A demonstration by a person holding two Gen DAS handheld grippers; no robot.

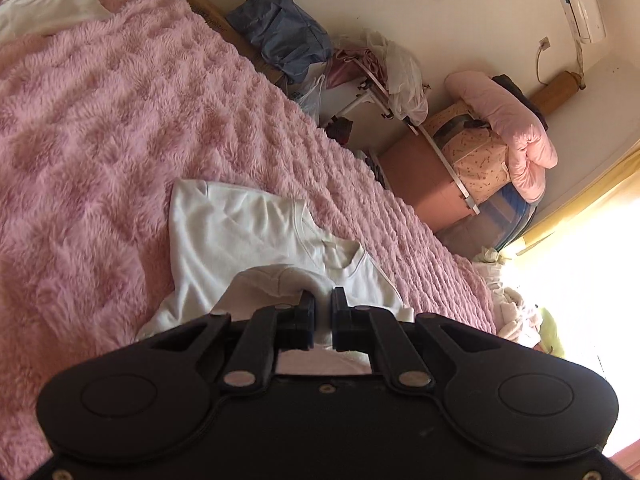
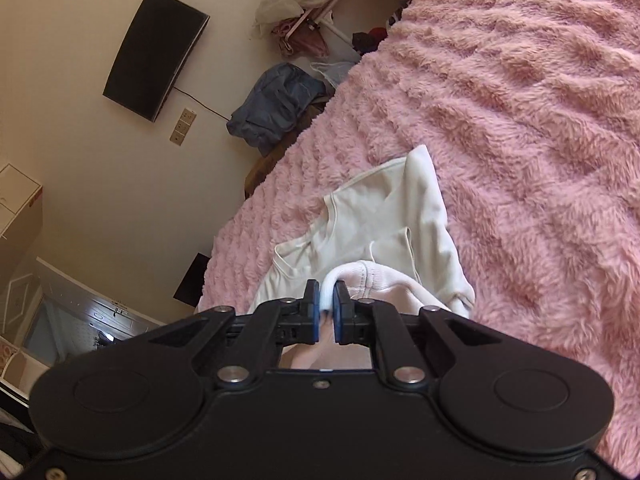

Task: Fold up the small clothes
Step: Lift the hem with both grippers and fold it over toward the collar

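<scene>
A small pale pink garment [image 2: 372,276] hangs pinched between both tongs, lifted above a white T-shirt [image 1: 240,232] that lies spread on a fluffy pink blanket [image 1: 100,120] covering the bed. In the right wrist view the right gripper [image 2: 326,300] has its jaws drawn narrow on a rolled white-edged hem of the pink garment, which bulges out toward 1 o'clock from the blue pads [image 2: 316,308]. In the left wrist view the left gripper [image 1: 323,300] is likewise nearly closed, with pale cloth of the same garment bunched at its tips and trailing off toward 10 o'clock. The white T-shirt shows its neckline just beyond the tips in both views. Farther out, at 1 o'clock in the left wrist view, a blue bag [image 1: 280,28] sits beside the bed, and at 3 o'clock a pile of pink bedding [image 1: 508,128] rests by the wall. In the right wrist view a dark wall-mounted screen [image 2: 156,52] hangs at 10 o'clock.
</scene>
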